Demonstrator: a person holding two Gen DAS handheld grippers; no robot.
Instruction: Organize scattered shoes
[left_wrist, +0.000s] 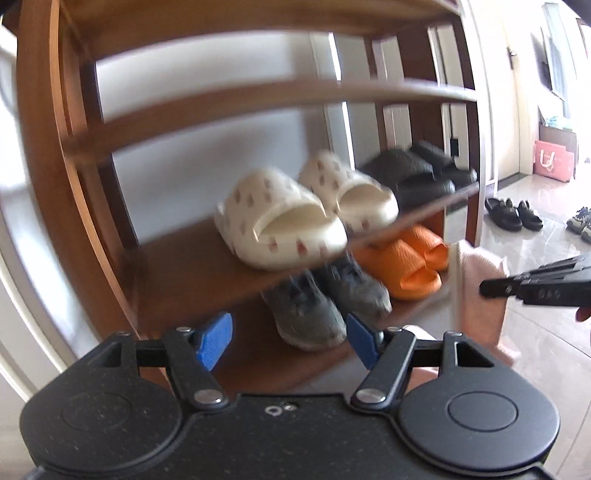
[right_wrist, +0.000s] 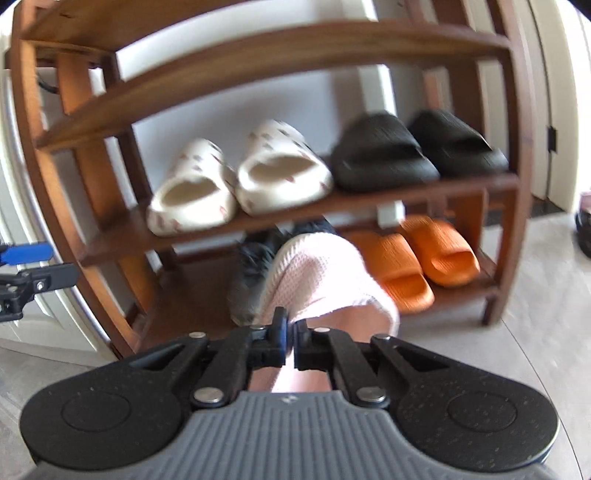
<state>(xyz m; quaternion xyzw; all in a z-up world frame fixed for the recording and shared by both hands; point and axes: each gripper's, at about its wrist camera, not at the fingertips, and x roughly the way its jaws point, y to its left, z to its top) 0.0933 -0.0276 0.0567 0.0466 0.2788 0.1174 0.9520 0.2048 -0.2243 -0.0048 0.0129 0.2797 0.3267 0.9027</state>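
Before the wooden shoe rack (right_wrist: 92, 110), the right gripper (right_wrist: 290, 338) is clamped tight on the rim of a pink slipper (right_wrist: 321, 280) (knit-textured, hanging in front of the lower shelf). Nearby, the left gripper (left_wrist: 288, 341) stands wide apart, its blue pads (left_wrist: 214, 339) gripping nothing.
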